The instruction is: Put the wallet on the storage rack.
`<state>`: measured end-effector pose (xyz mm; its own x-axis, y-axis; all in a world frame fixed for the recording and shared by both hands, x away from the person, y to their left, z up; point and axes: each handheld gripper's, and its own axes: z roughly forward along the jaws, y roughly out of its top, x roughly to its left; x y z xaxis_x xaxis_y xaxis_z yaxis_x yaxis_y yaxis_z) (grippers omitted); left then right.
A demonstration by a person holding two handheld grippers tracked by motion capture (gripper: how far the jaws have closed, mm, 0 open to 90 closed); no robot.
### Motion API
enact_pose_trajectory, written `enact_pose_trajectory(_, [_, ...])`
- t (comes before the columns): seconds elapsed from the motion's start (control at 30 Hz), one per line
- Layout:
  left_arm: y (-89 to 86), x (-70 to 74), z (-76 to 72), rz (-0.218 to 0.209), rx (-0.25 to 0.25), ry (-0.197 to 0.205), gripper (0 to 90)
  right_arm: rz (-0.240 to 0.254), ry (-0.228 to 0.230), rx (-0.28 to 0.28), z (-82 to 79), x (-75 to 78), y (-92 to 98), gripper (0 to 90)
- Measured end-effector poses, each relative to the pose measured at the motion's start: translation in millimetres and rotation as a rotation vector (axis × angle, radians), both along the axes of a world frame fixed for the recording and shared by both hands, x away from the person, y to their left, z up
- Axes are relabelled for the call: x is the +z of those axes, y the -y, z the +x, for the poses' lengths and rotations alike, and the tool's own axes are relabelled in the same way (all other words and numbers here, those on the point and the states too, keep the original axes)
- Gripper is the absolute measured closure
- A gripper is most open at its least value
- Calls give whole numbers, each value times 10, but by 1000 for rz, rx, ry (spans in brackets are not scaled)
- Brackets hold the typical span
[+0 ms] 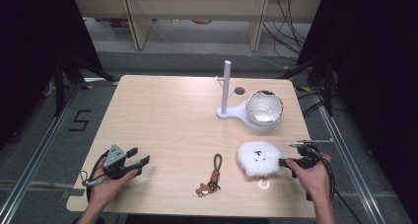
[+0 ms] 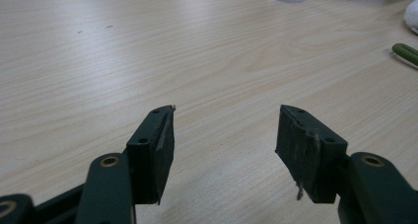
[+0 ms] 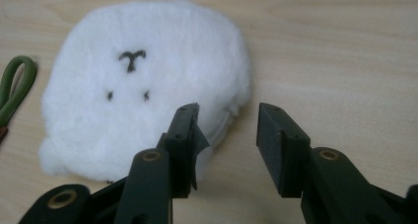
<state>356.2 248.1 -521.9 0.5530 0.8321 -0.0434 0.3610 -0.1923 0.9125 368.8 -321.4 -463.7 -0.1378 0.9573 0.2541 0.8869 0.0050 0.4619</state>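
White plush: a fluffy white plush pouch with a small black stitched face (image 3: 143,86) is lying flat on the pale wooden table (image 1: 167,115), directly ahead of the right claw (image 3: 226,130) and slightly to that claw's left, close against its tip.
Long axis of the pouch: it is nearly round, a little wider than deep; in the high view the pouch (image 1: 259,158) is stretching roughly across the table, with its wider span running toward the claw.
Facing: the stitched face is pointing upward; in the right gripper view the mouth mark is sitting on the far side of the two eye dots, away from the claw.
Ring: a small pale round ring (image 1: 264,183) is lying just beside the pouch's near edge, close to the claw's left side.
Right claw state: jaws are standing partly apart with bare table between them; the left jaw is overlapping the pouch's edge in that view, and whether it is touching the fur cannot be told. Nothing is being gripped.
Left claw (image 2: 224,135) state: jaws are gaping wide over bare wood, gripping nothing, well apart from the pouch.
Green cord: an olive-green looped cord keychain with brown charms (image 1: 213,174) is lying beyond the pouch from the right claw, between the two claws.
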Motion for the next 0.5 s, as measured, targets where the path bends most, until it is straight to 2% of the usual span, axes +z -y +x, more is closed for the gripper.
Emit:
enact_pose_trajectory(0.03, [-11,5,6,14,-4,7,388,-16,28,21,31,-4,5,620])
enact_pose_trajectory(0.07, [-16,2,10,15,-4,7,388,2,-31,20,54,33,-14,619])
enact_pose_trajectory(0.1, [-7,-11,2,-6,8,-12,388,-21,-47,41,104,64,-24,619])
enact_pose_trajectory(0.13, [-7,-11,2,-6,8,-12,388,-21,-47,41,104,64,-24,619])
enact_pose_trajectory(0.17, [-17,-7,18,16,-5,3,388,-7,-93,47,154,121,-56,606])
enact_pose_trajectory(0.23, [-15,-9,17,17,-6,2,387,-20,-103,81,211,125,-61,584])
enact_pose_trajectory(0.27, [-12,-9,14,17,-7,0,387,-20,-103,81,211,125,-61,584])
enact_pose_trajectory(0.33, [-14,-8,14,18,-5,1,385,-32,-148,78,285,153,-102,571])
enact_pose_trajectory(0.37, [-15,-8,14,19,-3,3,383,-35,-147,92,322,150,-109,556])
enact_pose_trajectory(0.4, [-14,-7,13,20,-3,3,383,-9,-208,55,360,173,-163,535])
enact_pose_trajectory(0.43, [-11,-7,12,19,-5,2,382,-4,-202,58,395,158,-166,526])
enact_pose_trajectory(0.47, [-5,-8,10,16,-5,1,382,-21,-208,77,435,164,-160,514])
enact_pose_trajectory(0.5, [15,-16,-8,-4,10,-18,383,-11,-192,72,456,148,-173,497])
